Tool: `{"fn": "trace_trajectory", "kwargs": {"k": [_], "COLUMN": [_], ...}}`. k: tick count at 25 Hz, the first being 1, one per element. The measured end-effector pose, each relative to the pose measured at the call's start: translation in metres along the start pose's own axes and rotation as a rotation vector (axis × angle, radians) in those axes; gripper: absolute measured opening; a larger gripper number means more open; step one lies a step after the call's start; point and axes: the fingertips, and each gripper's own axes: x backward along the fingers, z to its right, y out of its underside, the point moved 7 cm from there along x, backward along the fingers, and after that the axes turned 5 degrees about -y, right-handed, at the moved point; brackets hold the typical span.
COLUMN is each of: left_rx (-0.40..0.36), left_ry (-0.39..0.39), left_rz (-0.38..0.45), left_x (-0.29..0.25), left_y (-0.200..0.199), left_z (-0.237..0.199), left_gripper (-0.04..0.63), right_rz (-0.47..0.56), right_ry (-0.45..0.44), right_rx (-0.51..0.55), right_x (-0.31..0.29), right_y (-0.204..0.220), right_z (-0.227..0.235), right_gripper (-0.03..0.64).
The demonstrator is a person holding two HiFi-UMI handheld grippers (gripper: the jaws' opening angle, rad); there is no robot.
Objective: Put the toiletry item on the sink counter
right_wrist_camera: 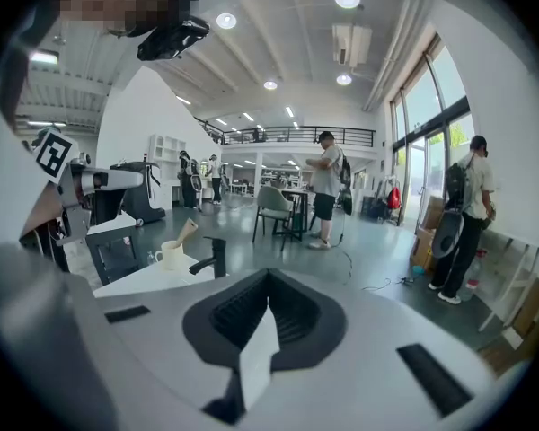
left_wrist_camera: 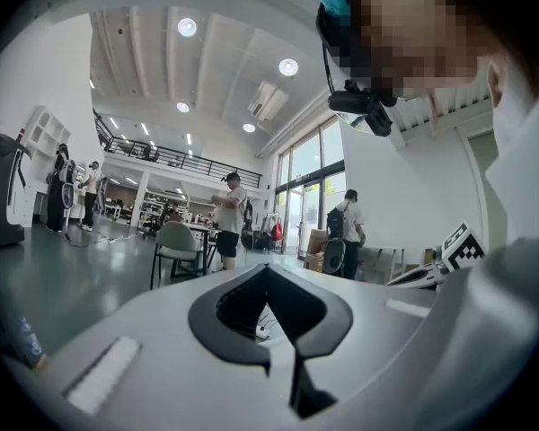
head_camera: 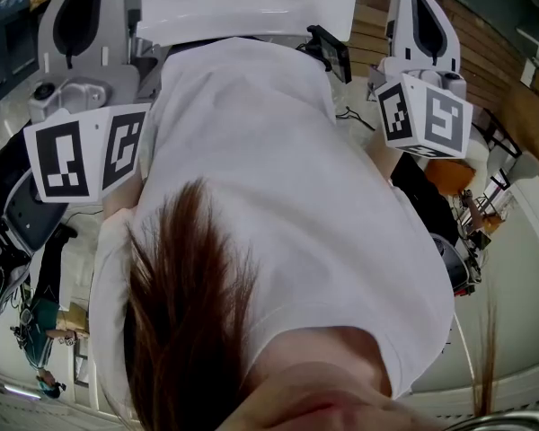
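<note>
I hold both grippers raised in front of my chest, jaws pointing away from me. In the head view my white shirt and hair fill the middle, with the left gripper at the left and the right gripper at the right. Both are shut with nothing between the jaws, as the left gripper and right gripper also show in their own views. A white sink counter with a black faucet stands low at the left of the right gripper view. On it sits a cream cup with a pale toiletry item leaning in it.
This is a large hall with a grey floor. Several people stand by a table and chairs in the middle distance, one more by the glass doors. A white surface lies ahead of me in the head view, a black device at its edge.
</note>
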Motion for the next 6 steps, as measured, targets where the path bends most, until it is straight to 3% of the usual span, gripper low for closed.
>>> {"fn": "trace_trajectory", "kwargs": {"k": [6], "left_rx": [0.006], "left_ry": [0.001], "left_rz": [-0.001], "left_x": [-0.0015], "left_y": [-0.0005], "left_z": [0.0006], "left_gripper": [0.009], "right_rz": [-0.007], "right_ry": [-0.001], "right_rx": [0.008], "right_x": [-0.0009], "right_y": [-0.0003], "right_z": [0.001], "right_gripper": [0.011]}}
